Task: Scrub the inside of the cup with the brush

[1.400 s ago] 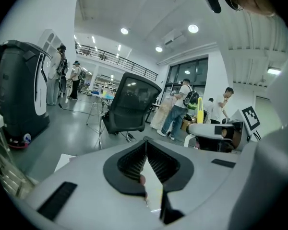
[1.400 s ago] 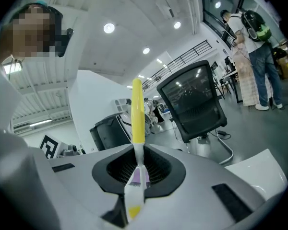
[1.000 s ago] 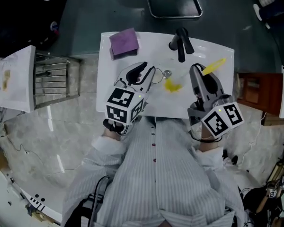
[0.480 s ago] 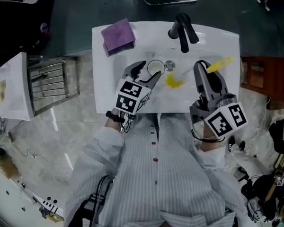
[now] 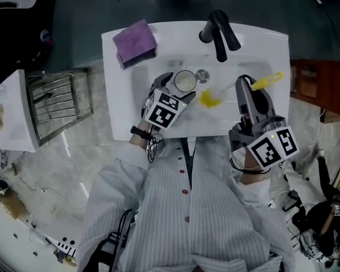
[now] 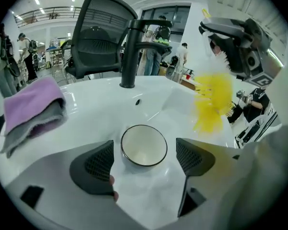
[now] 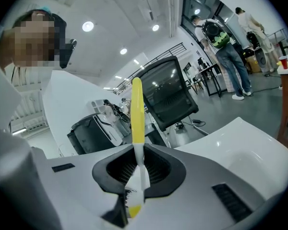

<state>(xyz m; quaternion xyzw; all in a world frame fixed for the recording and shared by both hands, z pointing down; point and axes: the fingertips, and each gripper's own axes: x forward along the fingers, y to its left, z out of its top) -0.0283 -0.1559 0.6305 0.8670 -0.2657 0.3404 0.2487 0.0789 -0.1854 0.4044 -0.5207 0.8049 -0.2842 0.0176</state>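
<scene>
Left claw (image 6: pixel 146 157): jaws are opening and stand wide. The cup (image 6: pixel 144 145) sits upright, mouth up, between my two pads and slightly ahead of them. There is a gap on each side, so neither pad touches it. The inside of the cup looks pale, with a dark rim.

Right claw (image 7: pixel 139 169): pressed together on the brush (image 7: pixel 138 114), pinching the white neck of it. The yellow handle sticks out beyond the jaw tips. From my left claw's camera, the yellow bristle end (image 6: pixel 212 102) hangs to the right of the cup and further off than it, clear of the rim, with the right claw behind it.

Surroundings as seen from the left claw: the cup rests on the floor of the white sink (image 5: pixel 255 44). The black faucet (image 6: pixel 129 51) stands straight ahead, beyond the cup. A purple cloth (image 6: pixel 31 107) lies on the sink rim, ahead and to the left. In the head view, the drain (image 5: pixel 202 75) sits just beside the cup, on the side toward my right claw.
</scene>
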